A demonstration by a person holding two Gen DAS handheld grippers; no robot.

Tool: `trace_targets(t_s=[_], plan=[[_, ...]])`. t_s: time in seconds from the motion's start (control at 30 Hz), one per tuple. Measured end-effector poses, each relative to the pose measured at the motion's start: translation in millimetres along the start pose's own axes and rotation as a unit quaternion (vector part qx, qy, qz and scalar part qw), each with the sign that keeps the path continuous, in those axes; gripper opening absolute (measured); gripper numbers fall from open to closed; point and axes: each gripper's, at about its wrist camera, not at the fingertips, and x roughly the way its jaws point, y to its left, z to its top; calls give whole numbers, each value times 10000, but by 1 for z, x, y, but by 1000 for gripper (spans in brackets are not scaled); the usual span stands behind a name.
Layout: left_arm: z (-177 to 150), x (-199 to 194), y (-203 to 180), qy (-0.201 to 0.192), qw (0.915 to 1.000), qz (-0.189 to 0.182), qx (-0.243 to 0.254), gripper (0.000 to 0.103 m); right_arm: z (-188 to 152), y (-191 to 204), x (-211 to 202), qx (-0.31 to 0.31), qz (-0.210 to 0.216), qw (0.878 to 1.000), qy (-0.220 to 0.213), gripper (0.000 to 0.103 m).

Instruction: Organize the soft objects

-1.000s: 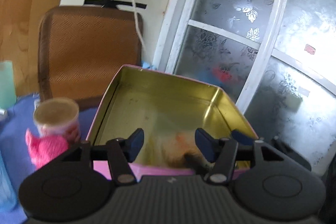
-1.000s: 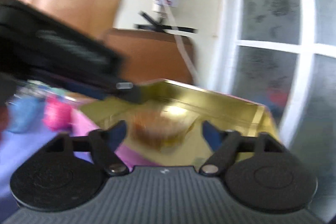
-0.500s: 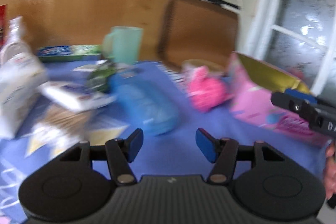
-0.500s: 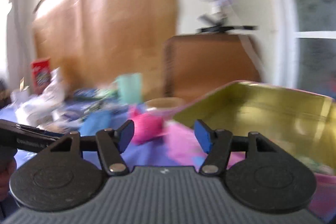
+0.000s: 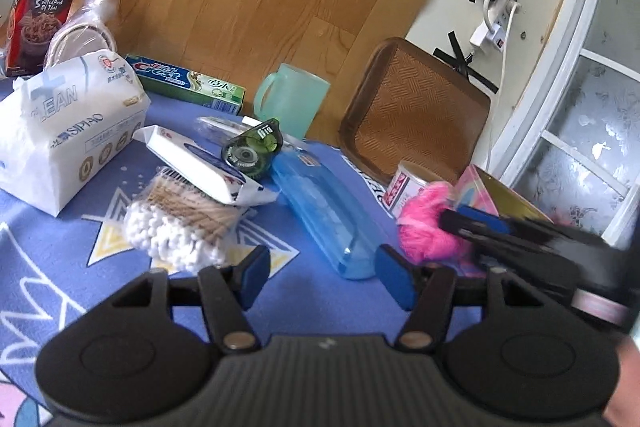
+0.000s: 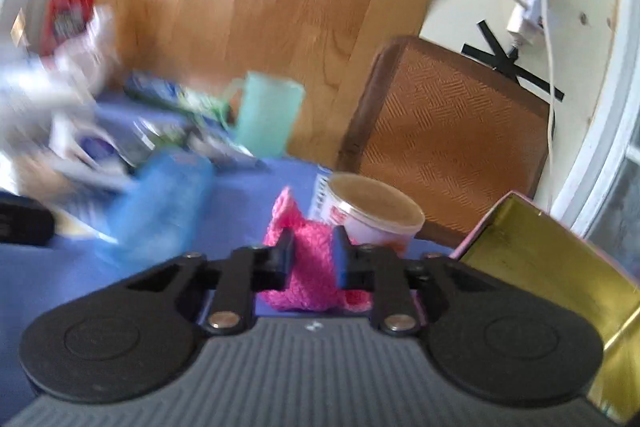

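Note:
A fluffy pink soft toy [image 6: 312,267] lies on the blue cloth beside a pink tin box with a gold inside [image 6: 552,259]. My right gripper [image 6: 313,257] is shut on the pink toy, its jaws pressed into both sides. In the left wrist view the toy [image 5: 426,223] shows at the right with the right gripper's fingers [image 5: 480,223] on it, next to the tin [image 5: 500,193]. My left gripper [image 5: 324,277] is open and empty above the cloth, near a blue plastic case [image 5: 324,211].
On the blue star-patterned cloth [image 5: 60,259] lie a tissue pack [image 5: 60,131], a bag of cotton swabs [image 5: 180,223], a white packet [image 5: 192,163], a correction tape [image 5: 252,151], a toothpaste box [image 5: 184,83], a green mug [image 5: 292,103], a small can [image 6: 372,223] and a brown tray [image 5: 416,115].
Both grippers swung left away from above the tin. The right gripper came down on the pink toy and closed on it. The left gripper stayed open.

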Motion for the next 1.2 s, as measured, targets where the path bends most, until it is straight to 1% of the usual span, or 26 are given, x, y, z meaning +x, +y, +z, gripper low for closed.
trace_targets(t_s=[0.07, 0.13, 0.2, 0.23, 0.27, 0.3, 0.33, 0.4, 0.53, 0.63, 0.7, 0.83, 0.93, 1.03, 1.1, 1.2], plan=[[0, 0, -1, 0, 10000, -34, 19, 64, -6, 0, -30, 346, 355, 9988, 42, 14], [0, 1, -1, 39, 10000, -57, 21, 66, -17, -3, -43, 507, 848, 9950, 170, 15], [0, 4, -1, 90, 9999, -60, 8, 66, -30, -1, -59, 679, 1062, 9918, 189, 17], [1, 4, -1, 118, 9999, -71, -6, 67, -34, -3, -60, 743, 1169, 9900, 251, 19], [0, 5, 0, 133, 9999, -64, -20, 69, -39, -1, -64, 801, 1158, 9897, 269, 28], [0, 5, 1, 140, 9999, -39, -37, 69, -43, 1, -69, 805, 1130, 9900, 264, 41], [-1, 5, 1, 149, 9999, -12, -57, 69, -46, 3, -72, 796, 1096, 9904, 291, 45], [-1, 6, 2, 180, 9998, 31, -96, 69, -48, 6, -81, 836, 1110, 9895, 405, 45], [0, 8, 4, 252, 9994, 188, -156, 69, -58, 10, -96, 1013, 1259, 9858, 461, 45], [-1, 9, 3, 297, 9987, 395, -157, 69, -66, 12, -107, 1107, 1105, 9867, 436, 45], [-3, 8, 0, 302, 9981, 533, -55, 69, -70, 4, -112, 1222, 1076, 9857, 444, 45], [-7, 9, -14, 337, 9938, 995, 366, 70, -75, -7, -130, 1619, 972, 9811, 416, 45], [-9, 9, -17, 363, 9909, 1207, 479, 70, -75, -11, -148, 1845, 873, 9785, 298, 45], [-11, 6, -18, 368, 9881, 1385, 554, 70, -75, -15, -169, 1977, 803, 9769, 51, 45], [-12, 6, -21, 416, 9837, 1596, 718, 73, -75, -19, -183, 1972, 758, 9773, -154, 45], [-16, 7, -27, 534, 9744, 1918, 1042, 77, -77, -25, -201, 2014, 753, 9758, -410, 47]])
